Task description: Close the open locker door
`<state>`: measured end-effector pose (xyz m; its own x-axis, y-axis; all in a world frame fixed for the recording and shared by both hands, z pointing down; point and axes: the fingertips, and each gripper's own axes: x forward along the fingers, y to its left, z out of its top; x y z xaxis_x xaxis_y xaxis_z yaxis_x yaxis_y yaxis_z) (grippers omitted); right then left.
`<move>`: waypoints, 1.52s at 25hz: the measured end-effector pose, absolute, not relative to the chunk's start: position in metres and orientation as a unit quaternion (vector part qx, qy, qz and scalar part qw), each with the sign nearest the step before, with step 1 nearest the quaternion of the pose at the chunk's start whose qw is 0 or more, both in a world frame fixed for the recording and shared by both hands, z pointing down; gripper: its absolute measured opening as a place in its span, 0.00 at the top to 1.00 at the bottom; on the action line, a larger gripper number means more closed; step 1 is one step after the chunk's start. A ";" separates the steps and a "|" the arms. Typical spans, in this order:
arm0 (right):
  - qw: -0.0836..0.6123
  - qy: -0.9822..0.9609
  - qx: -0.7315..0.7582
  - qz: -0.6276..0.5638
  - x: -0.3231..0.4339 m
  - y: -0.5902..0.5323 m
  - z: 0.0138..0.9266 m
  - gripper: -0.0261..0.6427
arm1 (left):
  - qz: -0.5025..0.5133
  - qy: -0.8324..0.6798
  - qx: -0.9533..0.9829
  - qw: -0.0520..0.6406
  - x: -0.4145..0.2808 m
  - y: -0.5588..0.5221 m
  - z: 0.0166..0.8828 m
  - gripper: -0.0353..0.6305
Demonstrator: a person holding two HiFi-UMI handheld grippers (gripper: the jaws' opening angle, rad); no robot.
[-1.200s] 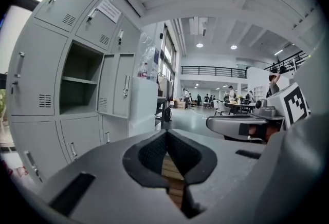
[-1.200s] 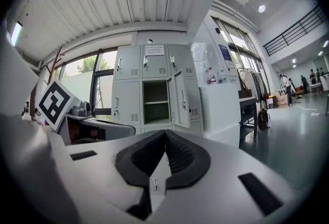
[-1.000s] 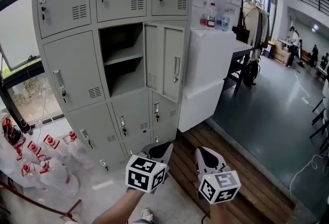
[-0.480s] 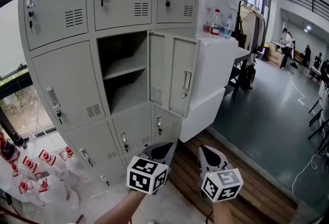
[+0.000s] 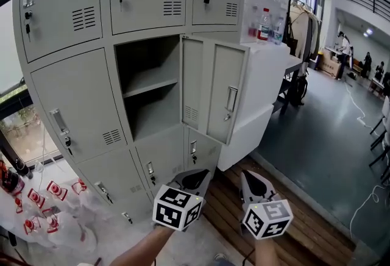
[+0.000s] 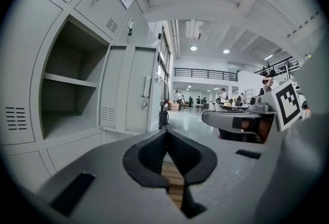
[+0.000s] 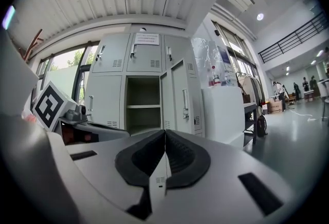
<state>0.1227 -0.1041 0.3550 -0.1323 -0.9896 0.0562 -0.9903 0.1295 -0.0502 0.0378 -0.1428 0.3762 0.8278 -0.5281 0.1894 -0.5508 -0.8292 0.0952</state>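
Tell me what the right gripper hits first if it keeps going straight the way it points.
Most likely the open locker door, near its hinged edge beside the open compartment. The right gripper, jaws together, points at it with nothing in between, though depth is hard to judge.

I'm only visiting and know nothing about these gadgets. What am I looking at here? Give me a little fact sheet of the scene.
Setting: bank of grey lockers in a large hall
Open door: locker door in the middle row, standing open at the right side of its compartment
Compartment: open compartment with one shelf; nothing visible inside
Left gripper: jaws together, holding nothing, clear of the lockers
Right gripper: jaws together, holding nothing, not touching the door
Job status: door not yet closed
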 end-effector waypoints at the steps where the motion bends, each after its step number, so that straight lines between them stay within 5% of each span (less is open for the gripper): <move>1: 0.003 -0.753 0.657 0.037 0.124 -0.109 0.355 0.95 | 0.080 -0.284 0.953 0.072 0.039 -0.147 0.377 0.94; 27: -0.032 -0.842 0.538 0.003 0.204 -0.270 0.322 0.95 | 0.073 -0.419 0.903 0.061 0.091 -0.287 0.366 0.94; 38: -0.037 -0.891 0.453 0.005 0.211 -0.306 0.315 0.84 | 0.067 -0.471 0.877 0.069 0.109 -0.312 0.368 0.94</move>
